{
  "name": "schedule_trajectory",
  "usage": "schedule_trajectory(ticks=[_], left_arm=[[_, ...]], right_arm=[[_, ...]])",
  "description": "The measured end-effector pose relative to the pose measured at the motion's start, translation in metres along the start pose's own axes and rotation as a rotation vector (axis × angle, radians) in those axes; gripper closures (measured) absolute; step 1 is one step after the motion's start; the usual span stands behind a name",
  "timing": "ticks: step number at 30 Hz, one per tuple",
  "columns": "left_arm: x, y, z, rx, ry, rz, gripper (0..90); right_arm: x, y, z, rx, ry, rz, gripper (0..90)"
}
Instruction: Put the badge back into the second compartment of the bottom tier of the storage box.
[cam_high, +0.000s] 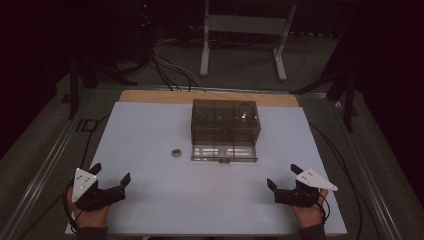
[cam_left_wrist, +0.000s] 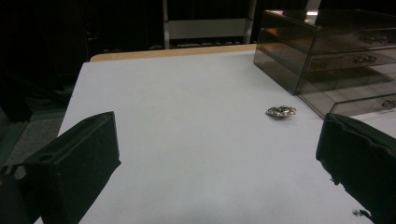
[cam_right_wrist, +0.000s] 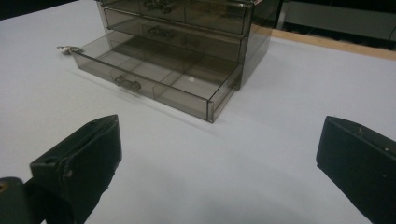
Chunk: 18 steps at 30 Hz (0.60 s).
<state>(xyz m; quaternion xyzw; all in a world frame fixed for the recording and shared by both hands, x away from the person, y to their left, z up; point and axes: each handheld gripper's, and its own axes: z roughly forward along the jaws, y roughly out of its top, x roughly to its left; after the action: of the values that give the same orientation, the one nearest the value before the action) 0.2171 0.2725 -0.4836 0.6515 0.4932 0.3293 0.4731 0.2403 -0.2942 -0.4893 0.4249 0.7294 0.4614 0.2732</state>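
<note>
Resting left gripper (cam_high: 111, 176): black two-jaw tool in the lower left of the high view, jaws spread wide with nothing between them, low over the white table sheet (cam_high: 150, 210).
Right gripper (cam_high: 285, 177): its twin in the lower right of the high view, jaws likewise wide apart and empty; in its own view only bare sheet lies between them.
Small metallic trinket (cam_left_wrist: 281, 111): a little shiny, knobbly piece (ring or brooch, too small to tell) lying on the sheet right of centre in the left gripper view, just left of the box and well apart from both grippers.
Smoky clear plastic drawer box (cam_high: 225, 122): three tiers, at the centre of the high view; its bottom drawer (cam_right_wrist: 154, 77) is pulled out and looks empty, with a small knob (cam_right_wrist: 128, 83) on its front.
Likely job: lifting the trinket into the open drawer, then pushing it shut.
Risk, pick: the piece is low and flat, so wide jaws closing from above may skate over it or flick it away across the smooth sheet.
Risk, box: it looks light; a jaw bumping the drawer wall, or a hard push on the knob, could slide the whole box back.
Risk, drop: letting go too high could bounce the trinket over the shallow drawer wall.
</note>
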Motion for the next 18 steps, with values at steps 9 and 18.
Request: schedule_trajectory(ticks=[9,18], left_arm=[[-0.0013,0.0008,-0.0002,0.012,0.002,0.009,0.3],[-0.0041,0.0056,-0.0032,-0.003,0.049,0.037,0.3]], right_arm=[[0.0013,-0.0007,-0.0016,0.003,-0.036,-0.018,0.6],[0.0023,-0.0006,-0.0020,-0.001,-0.056,-0.029,0.6]])
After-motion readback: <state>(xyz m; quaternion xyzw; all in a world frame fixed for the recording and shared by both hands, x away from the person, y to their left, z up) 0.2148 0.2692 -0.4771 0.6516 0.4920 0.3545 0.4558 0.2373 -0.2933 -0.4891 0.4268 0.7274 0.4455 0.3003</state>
